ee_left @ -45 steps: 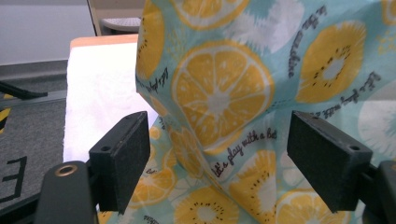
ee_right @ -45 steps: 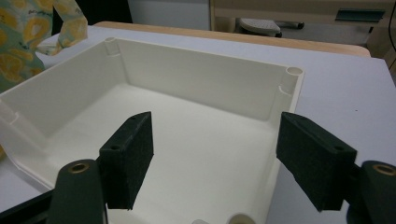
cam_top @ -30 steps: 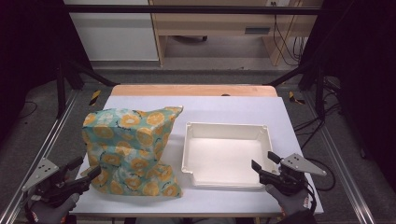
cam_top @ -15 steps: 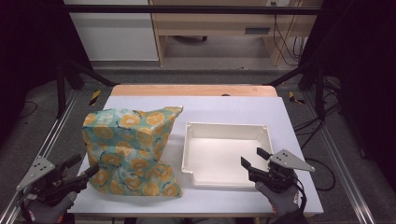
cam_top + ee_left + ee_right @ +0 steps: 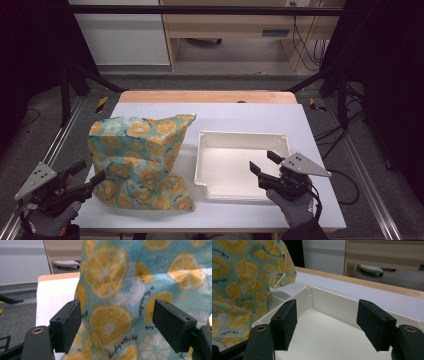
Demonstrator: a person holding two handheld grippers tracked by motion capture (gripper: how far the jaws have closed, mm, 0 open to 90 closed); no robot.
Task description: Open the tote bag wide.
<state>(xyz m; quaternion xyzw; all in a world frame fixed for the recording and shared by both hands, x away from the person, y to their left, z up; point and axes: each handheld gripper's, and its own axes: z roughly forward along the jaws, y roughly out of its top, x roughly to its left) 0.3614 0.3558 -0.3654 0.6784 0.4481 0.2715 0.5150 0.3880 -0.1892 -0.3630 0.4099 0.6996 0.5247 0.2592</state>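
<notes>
Cloth: a teal cloth [image 5: 140, 162] printed with orange slices lies crumpled in a heap on the left half of the white surface [image 5: 240, 117], just beside the tray and apart from it by a narrow strip.
Cloth's lie: the heap runs from a raised far-right corner near the tray's far-left corner down to a broad near edge; its long axis goes roughly from the near side to the far side, leaning right at the top. It has no clear front, only folds and a peaked corner.
Tray: a shallow white tray [image 5: 207, 165] sits right of centre, long side across the surface, nothing in it.
Left hand-held gripper [image 5: 87, 177]: jaws spread wide, held low at the cloth's near-left edge; in the left gripper view the print sits between the pads [image 5: 67, 323], and I cannot tell whether they touch it.
Right hand-held gripper [image 5: 264, 164]: jaws spread wide, holding nothing, poised over the tray's near-right part; its own view looks along the tray floor toward the far wall.
Step in hand: likely the approach, before any grasp, with the left about to take the cloth.
Next move: probably closing the left jaws on a fold at the near edge, enough fabric pinched that the heap lifts and does not slip out.
</notes>
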